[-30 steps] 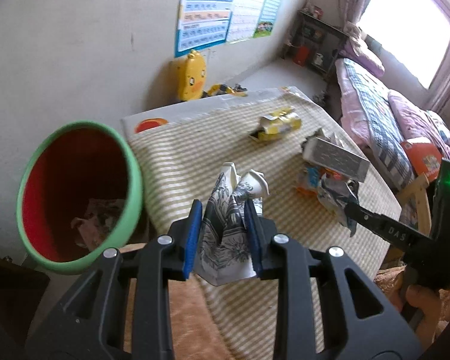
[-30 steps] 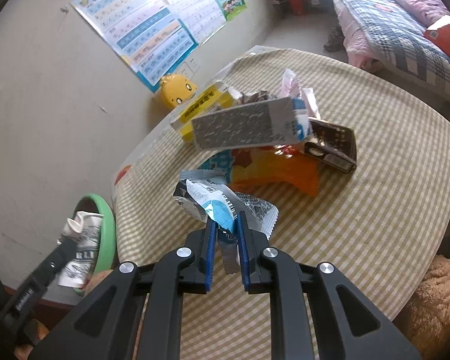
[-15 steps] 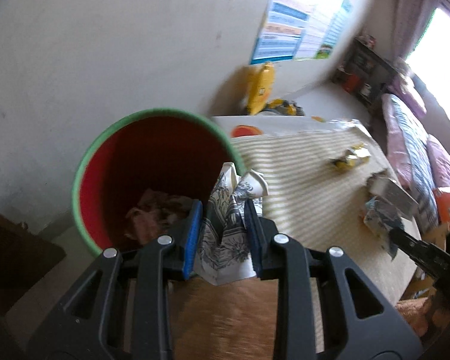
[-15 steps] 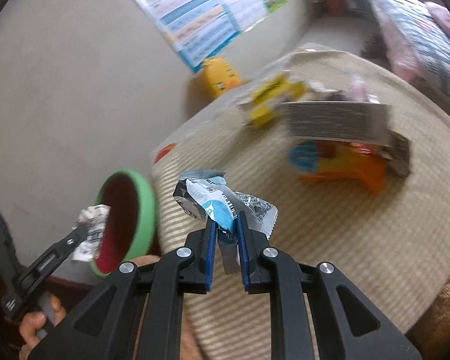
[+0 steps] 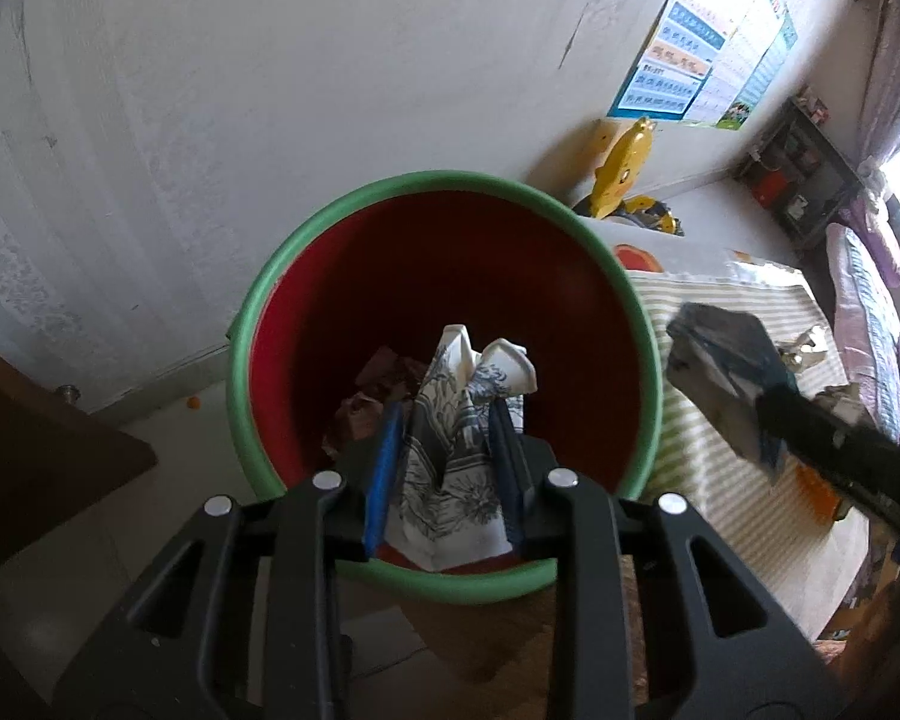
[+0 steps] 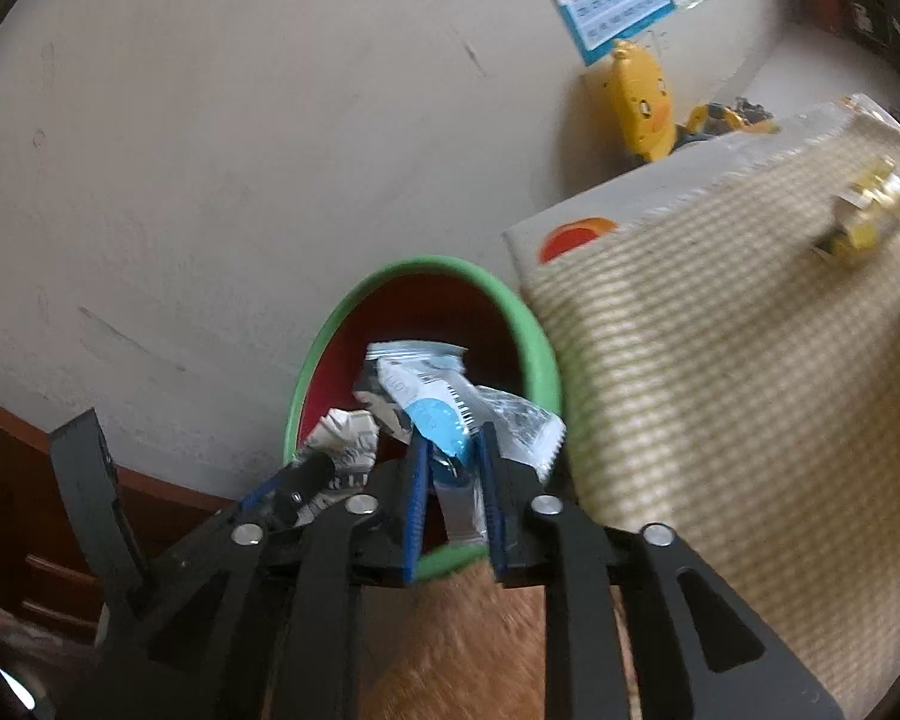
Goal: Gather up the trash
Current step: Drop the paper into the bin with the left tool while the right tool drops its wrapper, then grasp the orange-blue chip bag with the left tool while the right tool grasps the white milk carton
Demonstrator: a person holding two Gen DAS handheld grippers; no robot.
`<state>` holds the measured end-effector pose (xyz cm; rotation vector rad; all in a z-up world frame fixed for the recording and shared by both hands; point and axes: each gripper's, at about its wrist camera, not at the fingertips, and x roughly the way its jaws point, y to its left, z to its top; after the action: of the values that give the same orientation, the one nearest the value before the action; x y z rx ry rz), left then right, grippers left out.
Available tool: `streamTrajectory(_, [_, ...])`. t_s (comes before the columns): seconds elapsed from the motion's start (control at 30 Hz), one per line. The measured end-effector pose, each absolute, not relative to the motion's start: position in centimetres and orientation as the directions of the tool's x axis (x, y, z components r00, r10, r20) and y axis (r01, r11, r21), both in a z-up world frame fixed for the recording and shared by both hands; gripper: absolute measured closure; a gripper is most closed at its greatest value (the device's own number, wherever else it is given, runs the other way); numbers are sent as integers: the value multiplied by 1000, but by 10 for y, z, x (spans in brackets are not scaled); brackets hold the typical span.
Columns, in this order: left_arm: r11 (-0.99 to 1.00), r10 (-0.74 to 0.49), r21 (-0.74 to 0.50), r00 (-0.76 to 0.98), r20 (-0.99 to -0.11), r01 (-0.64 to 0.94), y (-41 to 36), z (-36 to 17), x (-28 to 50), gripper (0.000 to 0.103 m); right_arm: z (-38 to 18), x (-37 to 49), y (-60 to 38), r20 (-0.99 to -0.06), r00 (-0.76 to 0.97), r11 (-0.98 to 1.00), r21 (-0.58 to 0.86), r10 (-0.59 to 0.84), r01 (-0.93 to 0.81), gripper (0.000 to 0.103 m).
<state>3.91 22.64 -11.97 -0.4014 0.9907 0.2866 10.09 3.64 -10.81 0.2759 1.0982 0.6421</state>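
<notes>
Green-rimmed and red inside, the bin [image 5: 444, 276] is being viewed from above by both wrist cameras, standing against the pale wall [image 5: 270, 90] and just beside the table with the checked cloth [image 6: 720, 372]. Crumpled patterned paper [image 5: 450, 438] is being pinched between the blue pads of the left gripper [image 5: 444, 468], which is being held over the mouth of the bin; some brownish scraps [image 5: 366, 408] are lying at the bottom beneath it. In the right wrist view the same paper [image 6: 342, 438] is being seen at the near left rim of the bin [image 6: 426, 267].

A blue and white plastic wrapper [image 6: 444, 408] is being carried between the fingers of the right gripper [image 6: 453, 468], whose jaws are being opened; a gap is showing between the pads and the wrapper, which is being kept over the bin's near rim. From the left wrist view the wrapper [image 5: 720, 372] is appearing dark and blurred, just right of the bin.

A yellow packet [image 6: 864, 216] is lying on the cloth, well apart from the bin. A yellow duck-shaped toy [image 5: 624, 162] is leaning against the wall under a poster [image 5: 690, 66].
</notes>
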Motion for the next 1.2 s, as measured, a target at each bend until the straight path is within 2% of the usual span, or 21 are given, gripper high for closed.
streamTrajectory(0.03, [890, 55, -193, 518, -854, -413, 228, -121, 40, 70, -110, 102, 39, -735, 295, 785, 513, 611, -347, 70])
streamTrajectory(0.07, [890, 58, -191, 516, -854, -415, 229, -122, 41, 63, -109, 106, 41, -730, 290, 779, 521, 618, -349, 56])
streamTrajectory(0.1, [888, 63, -188, 517, -853, -419, 230, -122, 41, 49, -110, 107, 42, -725, 293, 776, 526, 623, -348, 47])
streamTrajectory(0.13, [887, 74, -185, 524, -848, -423, 230, -122, 41, 45, -109, 108, 44, -719, 298, 773, 530, 628, -349, 47])
streamTrajectory(0.4, [898, 55, -187, 521, -852, -400, 221, -122, 43, 45, -104, 106, 30, -725, 306, 781, 513, 616, -357, 47])
streamTrajectory(0.53, [919, 48, -172, 533, -845, -354, 206, -115, 45, 45, -96, 104, -20, -764, 385, 848, 396, 517, -353, 45])
streamTrajectory(0.6, [920, 32, -187, 541, -840, -344, 201, -111, 46, 43, -93, 109, -55, -791, 442, 897, 295, 423, -331, 38])
streamTrajectory(0.77, [928, -12, -221, 568, -823, -300, 177, -96, 47, 40, -95, 138, -142, -850, 522, 977, -51, 66, -207, 33])
streamTrajectory(0.83, [936, -27, -222, 572, -820, -274, 165, -92, 48, 39, -101, 142, -158, -856, 516, 962, -170, -36, -215, 29])
streamTrajectory(0.9, [943, -45, -223, 569, -821, -248, 153, -89, 49, 38, -114, 143, -167, -867, 487, 929, -260, -106, -262, 28])
streamTrajectory(0.97, [949, -65, -223, 558, -827, -221, 137, -89, 51, 38, -126, 140, -171, -866, 484, 911, -293, -124, -291, 28])
streamTrajectory(1.03, [957, -82, -218, 544, -835, -189, 121, -88, 53, 38, -136, 139, -170, -843, 512, 887, -353, -164, -297, 32])
streamTrajectory(1.1, [967, -92, -203, 536, -839, -151, 105, -87, 53, 38, -152, 137, -167, -820, 532, 852, -422, -213, -310, 56])
streamTrajectory(1.2, [977, -116, -193, 523, -844, -94, 77, -85, 55, 38, -163, 135, -168, -810, 540, 840, -444, -228, -312, 61])
